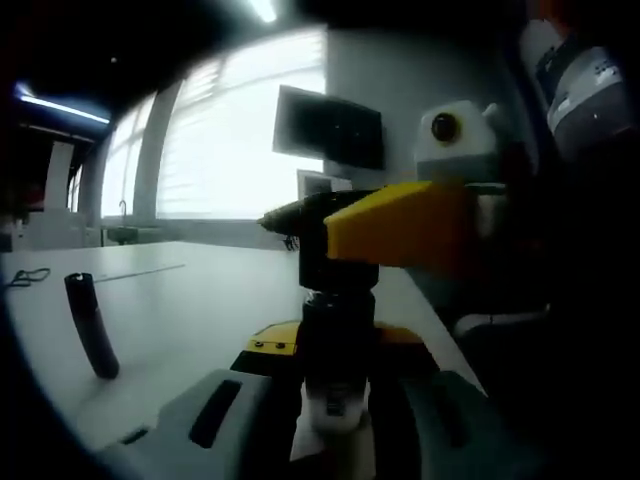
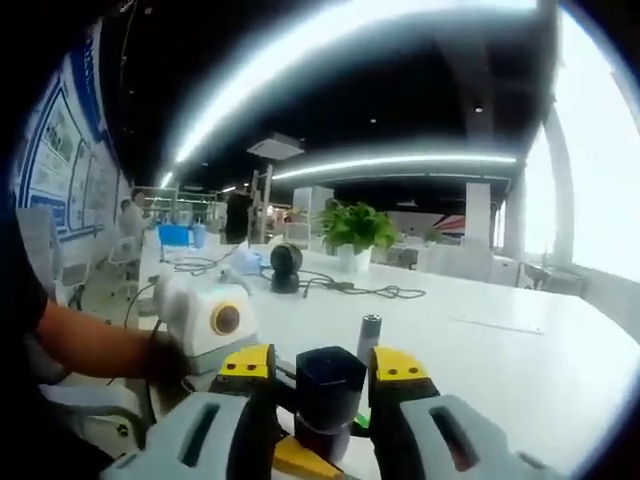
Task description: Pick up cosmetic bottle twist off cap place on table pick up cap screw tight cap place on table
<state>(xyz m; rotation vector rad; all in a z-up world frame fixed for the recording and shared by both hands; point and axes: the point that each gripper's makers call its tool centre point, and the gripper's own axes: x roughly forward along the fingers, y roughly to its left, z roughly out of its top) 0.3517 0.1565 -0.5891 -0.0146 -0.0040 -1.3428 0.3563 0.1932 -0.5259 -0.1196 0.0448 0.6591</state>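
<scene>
Left gripper (image 1: 335, 400) is clamped on the lower body of the cosmetic bottle (image 1: 338, 395), held upright above the white counter (image 1: 190, 310). Right gripper (image 2: 322, 385), entering the left gripper view from the right, has its yellow-tipped jaws closed on the black cap (image 2: 328, 385) atop that bottle. Left of the bottle, a dark slender tube (image 1: 92, 325) stands tilted on the counter. Beyond the cap, a potted plant (image 2: 355, 232) and a black cable (image 2: 365, 290) rest on the counter.
</scene>
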